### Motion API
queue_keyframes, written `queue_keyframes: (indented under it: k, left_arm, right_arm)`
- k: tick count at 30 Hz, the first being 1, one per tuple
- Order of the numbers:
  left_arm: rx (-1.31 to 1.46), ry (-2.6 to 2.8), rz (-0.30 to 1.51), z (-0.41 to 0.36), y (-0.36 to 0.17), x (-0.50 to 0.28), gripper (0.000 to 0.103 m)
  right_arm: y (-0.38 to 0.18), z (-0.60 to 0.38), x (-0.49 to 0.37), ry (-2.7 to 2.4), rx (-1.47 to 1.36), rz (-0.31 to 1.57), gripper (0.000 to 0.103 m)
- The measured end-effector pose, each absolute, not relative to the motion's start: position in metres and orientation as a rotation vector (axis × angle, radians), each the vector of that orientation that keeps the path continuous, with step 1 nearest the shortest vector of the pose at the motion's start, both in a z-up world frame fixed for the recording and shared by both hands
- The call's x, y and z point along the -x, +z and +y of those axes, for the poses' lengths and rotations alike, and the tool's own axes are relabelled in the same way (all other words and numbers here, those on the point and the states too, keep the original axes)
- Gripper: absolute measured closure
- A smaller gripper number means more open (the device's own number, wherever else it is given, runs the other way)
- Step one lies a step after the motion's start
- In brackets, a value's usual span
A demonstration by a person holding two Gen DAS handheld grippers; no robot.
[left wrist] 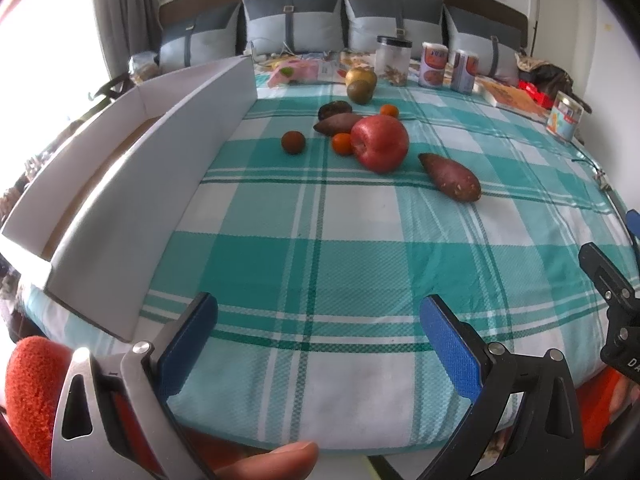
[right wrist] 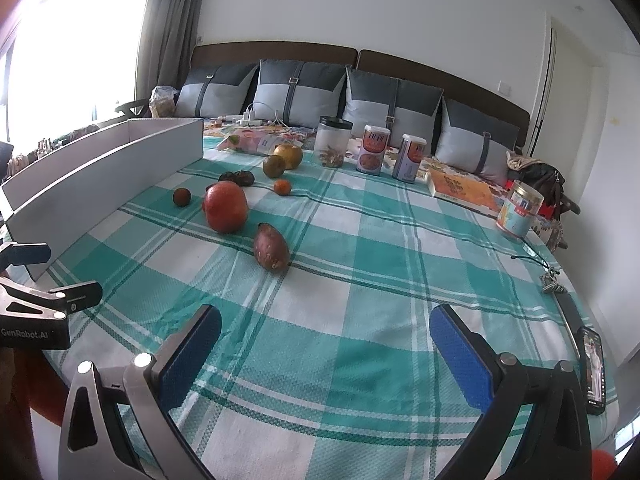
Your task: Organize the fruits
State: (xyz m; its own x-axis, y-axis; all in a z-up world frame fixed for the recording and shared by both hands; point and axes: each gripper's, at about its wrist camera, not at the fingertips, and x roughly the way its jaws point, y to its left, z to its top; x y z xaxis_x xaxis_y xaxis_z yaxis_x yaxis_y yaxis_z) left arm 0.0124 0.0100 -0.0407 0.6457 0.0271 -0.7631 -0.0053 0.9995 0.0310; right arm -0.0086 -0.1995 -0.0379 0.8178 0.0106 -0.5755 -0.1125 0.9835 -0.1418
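Start of sorting, nothing picked. My left gripper [left wrist: 320, 344] and right gripper [right wrist: 326, 354] both gape empty. Fruits cluster mid-bed beside white box [left wrist: 160, 152]; I reach for red apple [left wrist: 380, 142] next.

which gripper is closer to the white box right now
Left. The left gripper hovers open just off the near corner of the white box. The right gripper, also open, sits further along the checked cloth, away from the box.

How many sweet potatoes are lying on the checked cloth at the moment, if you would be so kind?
2. One sweet potato lies nearest the grippers, right of the red apple. The other sweet potato lies behind the apple, partly hidden. More could be hidden.
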Motion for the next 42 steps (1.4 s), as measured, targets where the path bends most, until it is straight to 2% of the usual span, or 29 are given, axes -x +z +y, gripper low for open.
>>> queue_keyframes:
  k: [15,26,42]
  left_arm:
    - [-0.076,0.023,0.921,-0.002,-0.066,-0.023,0.001]
    - [-0.055,0.056,0.991,0.001,-0.099,-0.059,0.001]
    - [0.005,0.034,0.943,0.008,-0.107,-0.053,0.0]
  right_arm:
    - [-0.057,-0.215,-0.006,0.079,0.142,0.663,0.0]
    - [-0.078,-0.213,-0.018,0.108,0.148,0.732,0.0]
    - [-0.114,-0.215,-0.044,0.111,0.13,0.861,0.0]
